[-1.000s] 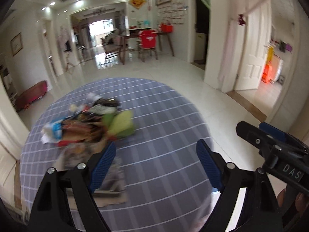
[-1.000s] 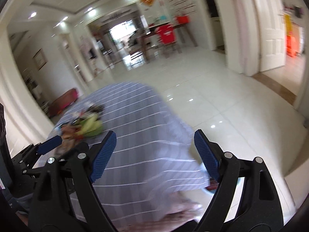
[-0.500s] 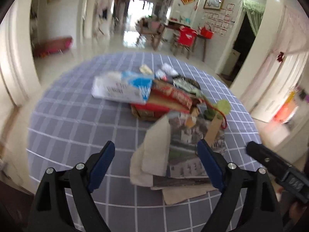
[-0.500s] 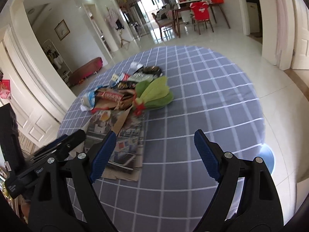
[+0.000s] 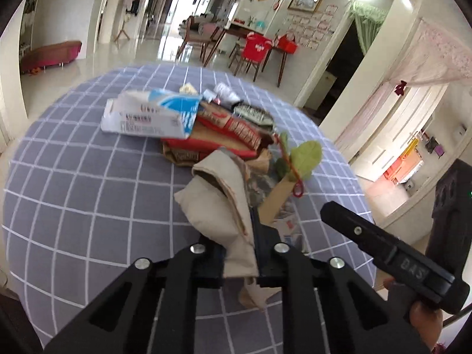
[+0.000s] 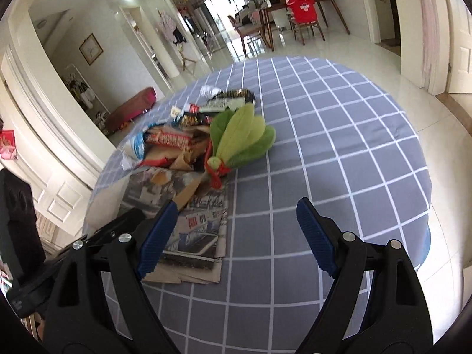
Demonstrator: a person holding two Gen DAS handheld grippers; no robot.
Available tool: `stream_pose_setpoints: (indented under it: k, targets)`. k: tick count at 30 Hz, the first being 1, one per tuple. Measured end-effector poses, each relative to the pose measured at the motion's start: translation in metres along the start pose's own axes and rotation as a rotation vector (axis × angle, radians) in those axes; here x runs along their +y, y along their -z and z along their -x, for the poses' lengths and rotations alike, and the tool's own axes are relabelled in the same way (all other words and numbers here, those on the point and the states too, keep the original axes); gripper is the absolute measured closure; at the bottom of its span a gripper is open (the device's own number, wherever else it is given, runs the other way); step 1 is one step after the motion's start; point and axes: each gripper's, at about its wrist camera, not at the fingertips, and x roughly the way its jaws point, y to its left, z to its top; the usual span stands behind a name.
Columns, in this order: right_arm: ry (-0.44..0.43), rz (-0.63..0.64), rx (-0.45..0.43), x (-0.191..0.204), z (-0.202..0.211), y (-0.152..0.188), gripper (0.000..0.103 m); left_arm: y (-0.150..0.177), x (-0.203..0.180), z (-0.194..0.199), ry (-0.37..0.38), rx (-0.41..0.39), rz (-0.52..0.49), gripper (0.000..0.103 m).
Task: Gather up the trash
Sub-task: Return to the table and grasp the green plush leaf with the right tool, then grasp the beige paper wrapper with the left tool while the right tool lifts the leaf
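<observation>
Closing my left gripper [image 5: 238, 244], I have its jaws pinching the beige folded paper [image 5: 219, 206], lifted off the newspaper [image 6: 197, 221]; my right gripper [image 6: 237, 236] hangs with jaws spread wide and empty above the checked surface [image 6: 339, 147]; beyond lie cartons [image 5: 153, 113], wrappers [image 6: 227, 103] and a green leaf bundle [image 6: 244, 140], heaped together.

A round table under a grey-blue cloth [image 6: 339, 153] checked with white lines fills the foreground. Beyond its far edge, glossy pale floor tiles [image 6: 368, 50] run to a dark wooden dining table [image 5: 236, 29] with a chair draped in red [image 5: 255, 48] beside it and a red basket [image 5: 287, 42] at its right end. A low red bench [image 5: 50, 56] stands against the left wall. Framed pictures [image 5: 306, 0] hang on the far wall, near a green curtain [image 5: 367, 20].
</observation>
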Motion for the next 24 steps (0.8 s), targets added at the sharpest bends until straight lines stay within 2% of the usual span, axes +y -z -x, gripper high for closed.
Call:
stream_pose_setpoints:
  k: [2,4,12,17,18,19,21,23,24]
  targets:
    - [-0.01,-0.011,-0.007,0.0,0.002,-0.002,0.02,-0.002,-0.005,0.01,0.018,-0.022,-0.021,0.092]
    - [-0.013,-0.01,-0.011,0.003,0.002,-0.006,0.02,-0.005,-0.008,0.024,0.005,-0.057,-0.047,0.092]
    - [-0.002,-0.017,0.011,0.011,-0.025,-0.021,0.02,-0.018,-0.021,0.07,-0.132,-0.236,-0.094,0.092]
    - [0.015,-0.009,0.034,0.016,-0.049,-0.031,0.02,-0.031,-0.022,0.067,-0.157,-0.249,-0.092,0.092]
    - [0.017,-0.008,0.038,0.015,-0.052,-0.033,0.023,-0.034,-0.023,0.064,-0.156,-0.246,-0.093,0.092]
    - [0.017,-0.007,0.046,0.015,-0.056,-0.035,0.033,-0.036,-0.025,0.063,-0.156,-0.247,-0.094,0.092]
    - [0.027,-0.002,0.069,0.014,-0.066,-0.038,0.042,-0.037,-0.027,0.064,-0.156,-0.25,-0.096,0.092]
    - [0.054,0.036,0.07,0.015,-0.069,-0.04,0.061,-0.037,-0.032,0.062,-0.159,-0.254,-0.102,0.092]
    - [0.042,0.039,0.078,0.013,-0.07,-0.041,0.079,-0.038,-0.035,0.061,-0.157,-0.253,-0.106,0.092]
